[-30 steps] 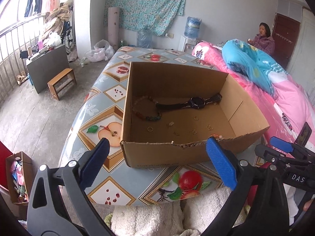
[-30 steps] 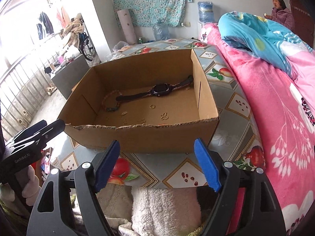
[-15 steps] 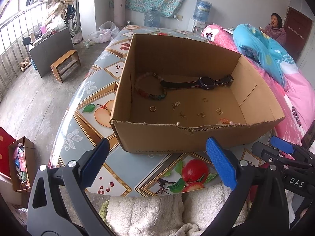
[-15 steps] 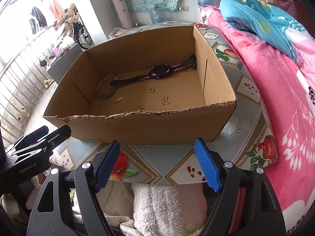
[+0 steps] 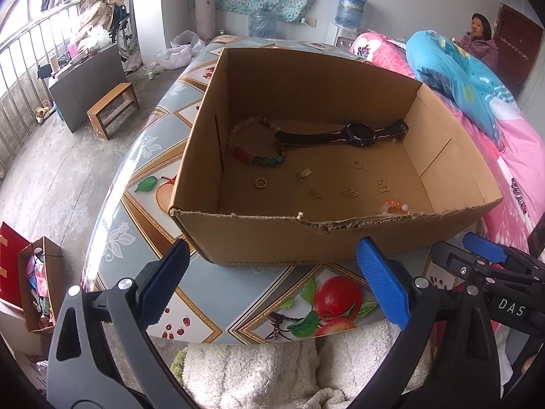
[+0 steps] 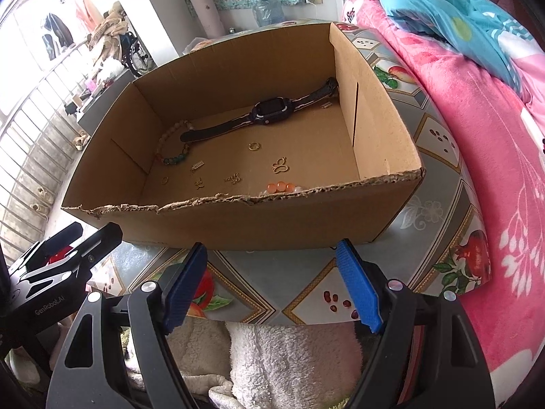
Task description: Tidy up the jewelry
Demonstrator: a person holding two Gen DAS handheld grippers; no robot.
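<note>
Left wrist view: my left gripper and right gripper hang with jaws spread, empty, before the box on the surface. Inside lie a black watch, a bead bracelet, a gold ring, small charms and orange beads.

Two black-framed hand-held grippers, left hand-held gripper and right hand-held gripper, blue ribbed pads, silver screws.

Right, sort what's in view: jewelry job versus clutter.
Job: cardboard box, watch, beaded bracelet, gold ring, butterfly charm, orange beads.
Clutter: pink blanket, wooden stool, water jug.
</note>
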